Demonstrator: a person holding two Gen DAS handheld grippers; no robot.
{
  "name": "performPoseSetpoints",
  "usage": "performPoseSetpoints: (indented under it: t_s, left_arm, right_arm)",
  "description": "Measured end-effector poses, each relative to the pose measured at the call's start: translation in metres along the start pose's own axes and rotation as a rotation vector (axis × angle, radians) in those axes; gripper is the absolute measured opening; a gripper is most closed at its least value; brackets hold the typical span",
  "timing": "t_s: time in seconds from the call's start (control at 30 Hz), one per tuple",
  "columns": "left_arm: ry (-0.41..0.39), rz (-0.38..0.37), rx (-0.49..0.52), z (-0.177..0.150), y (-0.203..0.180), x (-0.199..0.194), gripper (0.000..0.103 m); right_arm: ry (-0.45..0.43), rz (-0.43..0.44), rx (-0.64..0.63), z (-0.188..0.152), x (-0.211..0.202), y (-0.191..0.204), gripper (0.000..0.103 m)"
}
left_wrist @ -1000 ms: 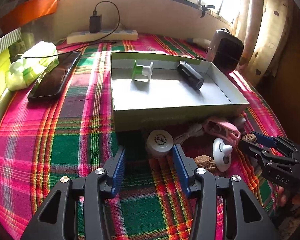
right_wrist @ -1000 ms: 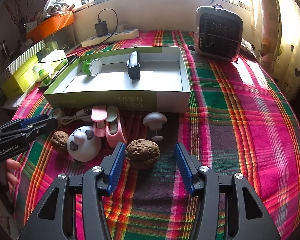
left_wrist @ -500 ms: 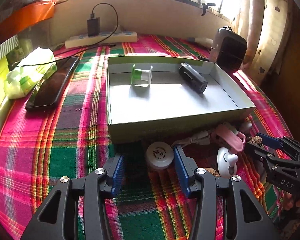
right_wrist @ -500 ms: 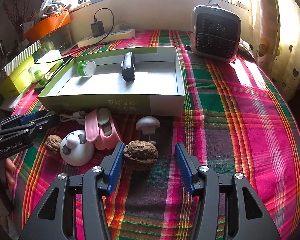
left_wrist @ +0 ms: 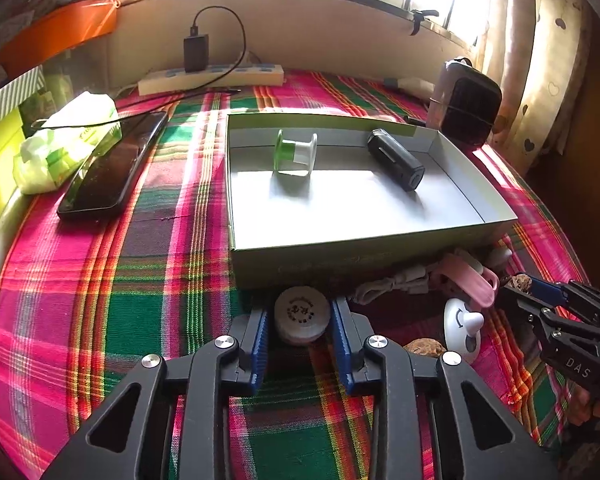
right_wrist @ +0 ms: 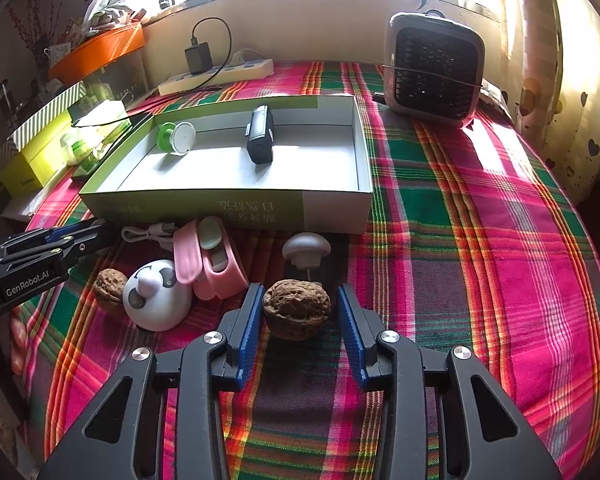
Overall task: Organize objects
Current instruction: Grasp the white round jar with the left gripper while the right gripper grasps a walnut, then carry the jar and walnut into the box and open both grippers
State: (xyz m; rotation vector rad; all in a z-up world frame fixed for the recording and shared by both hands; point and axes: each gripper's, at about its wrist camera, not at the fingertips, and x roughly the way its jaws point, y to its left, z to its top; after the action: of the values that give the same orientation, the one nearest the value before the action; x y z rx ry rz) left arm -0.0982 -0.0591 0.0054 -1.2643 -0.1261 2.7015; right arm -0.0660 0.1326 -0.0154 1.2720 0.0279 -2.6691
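A round white puck [left_wrist: 302, 316] lies on the plaid cloth between the jaws of my left gripper [left_wrist: 300, 306], which are closing around it with a thin gap on its left side. In the right wrist view a walnut [right_wrist: 296, 312] sits between the closing jaws of my right gripper [right_wrist: 299, 292]; the left pad touches it and the right pad stands just off it. Behind both is the open green-and-white box [right_wrist: 180, 208], holding a green spool [left_wrist: 294, 154] and a black cylinder [left_wrist: 396, 164]. Each gripper also shows at the edge of the other's view.
In front of the box lie a pink clip [right_wrist: 212, 264], a white panda dome [right_wrist: 156, 296], a second walnut [right_wrist: 108, 284], a grey mushroom knob [right_wrist: 306, 248] and a white cable [right_wrist: 148, 234]. A phone [left_wrist: 112, 168], power strip [left_wrist: 212, 76] and small fan [right_wrist: 432, 68] surround it.
Both pairs of jaws have narrowed, the left around the white puck and the right around the walnut. Neither object has left the cloth.
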Motion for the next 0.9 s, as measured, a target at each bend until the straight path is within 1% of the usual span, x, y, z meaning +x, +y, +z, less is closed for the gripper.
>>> performPoseSetpoints:
  t_s: [0.6,0.9]
  left_arm:
    - [0.000,0.001,0.001,-0.0002,0.0002,-0.0003,0.026]
    - [-0.002,-0.010,-0.002,-0.0008,-0.0004,-0.0022,0.026]
  right_arm:
    - [-0.001,0.003,0.003,0.0001,-0.0004,-0.0002,0.034]
    - [-0.005,0.004,0.007,0.0004,-0.0017,-0.0012,0.034]
